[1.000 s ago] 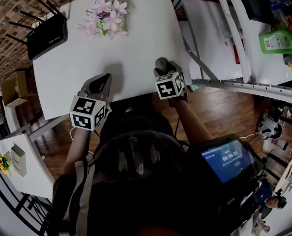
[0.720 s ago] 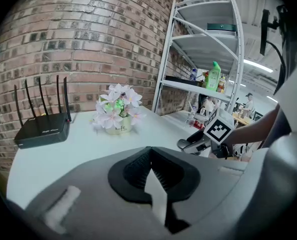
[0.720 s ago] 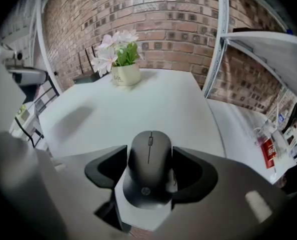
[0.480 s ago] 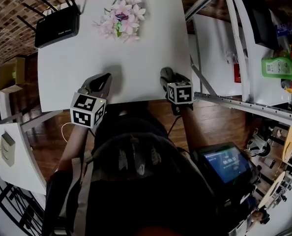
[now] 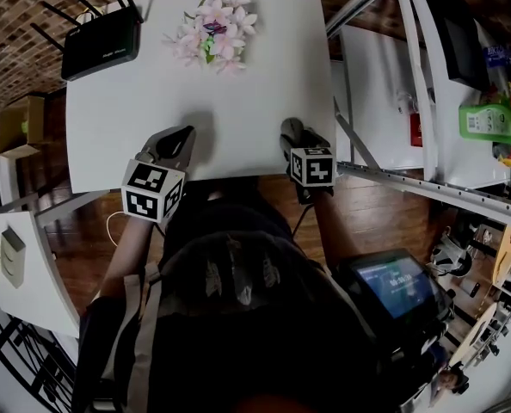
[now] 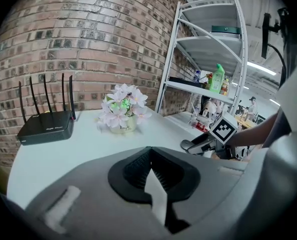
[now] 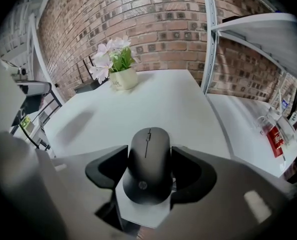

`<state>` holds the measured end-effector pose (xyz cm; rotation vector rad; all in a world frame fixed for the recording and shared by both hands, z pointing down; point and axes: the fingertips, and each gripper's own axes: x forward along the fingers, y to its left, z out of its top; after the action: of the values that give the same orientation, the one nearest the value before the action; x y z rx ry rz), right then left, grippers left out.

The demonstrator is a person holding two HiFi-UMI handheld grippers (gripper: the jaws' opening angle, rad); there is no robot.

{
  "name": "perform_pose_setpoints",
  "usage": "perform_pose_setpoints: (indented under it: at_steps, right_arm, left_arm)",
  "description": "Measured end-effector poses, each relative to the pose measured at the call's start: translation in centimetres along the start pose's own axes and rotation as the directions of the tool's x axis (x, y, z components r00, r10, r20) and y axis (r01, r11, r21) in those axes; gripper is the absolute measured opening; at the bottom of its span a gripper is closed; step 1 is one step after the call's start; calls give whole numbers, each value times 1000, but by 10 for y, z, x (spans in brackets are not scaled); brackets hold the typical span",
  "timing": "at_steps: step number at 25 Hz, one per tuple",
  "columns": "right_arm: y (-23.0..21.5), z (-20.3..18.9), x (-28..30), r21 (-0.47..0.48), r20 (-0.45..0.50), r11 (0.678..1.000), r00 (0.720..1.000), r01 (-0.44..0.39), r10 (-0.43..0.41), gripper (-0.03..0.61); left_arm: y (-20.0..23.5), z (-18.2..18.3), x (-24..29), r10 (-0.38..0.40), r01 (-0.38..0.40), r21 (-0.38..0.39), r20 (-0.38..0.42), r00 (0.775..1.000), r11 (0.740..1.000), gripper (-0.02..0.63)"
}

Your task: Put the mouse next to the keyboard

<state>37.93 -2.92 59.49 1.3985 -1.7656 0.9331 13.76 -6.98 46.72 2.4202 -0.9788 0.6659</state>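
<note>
left gripper (image 5: 184, 134) at table (image 5: 238, 101) edge, fingers together | right gripper (image 5: 289, 131) fingers clamp mouse (image 7: 148, 164)

Your left gripper (image 5: 180, 136) and right gripper (image 5: 290, 131): grey moulded shells, black ribbed pads (image 6: 136, 168). Each has a white marker cube (image 5: 152, 194) with black squares. You wear dark clothing and a dark head mount (image 5: 230, 269), with grey straps (image 5: 145, 334) at your left shoulder. A thin cable (image 5: 300, 220) runs off the right gripper. A blue-lit screen (image 5: 396, 284) sits at your right side.
</note>
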Motion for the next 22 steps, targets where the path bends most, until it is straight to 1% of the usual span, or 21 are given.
perform_pose_setpoints:
  at_steps: [4,8,14,22]
  right_arm:
    - [0,0,0,56,-31,998,1000,6,-4,276]
    - [3,5,0,37,-59,999,998,25,-23,276]
    - [6,7,3,66,-58,997,998,30,-26,275]
    - [8,4,0,92,-78,994,996,60,-53,284]
  left_arm:
    - [0,-4,-1,7,-7,-4,-7,1000,1000,2]
    - [3,-9,-2,24,-25,-26,-23,999,999,2]
    - [15,-19,-9,32,-35,-66,-38,999,997,2]
    - [29,-24,-23,36,-38,-83,-21,999,996,2]
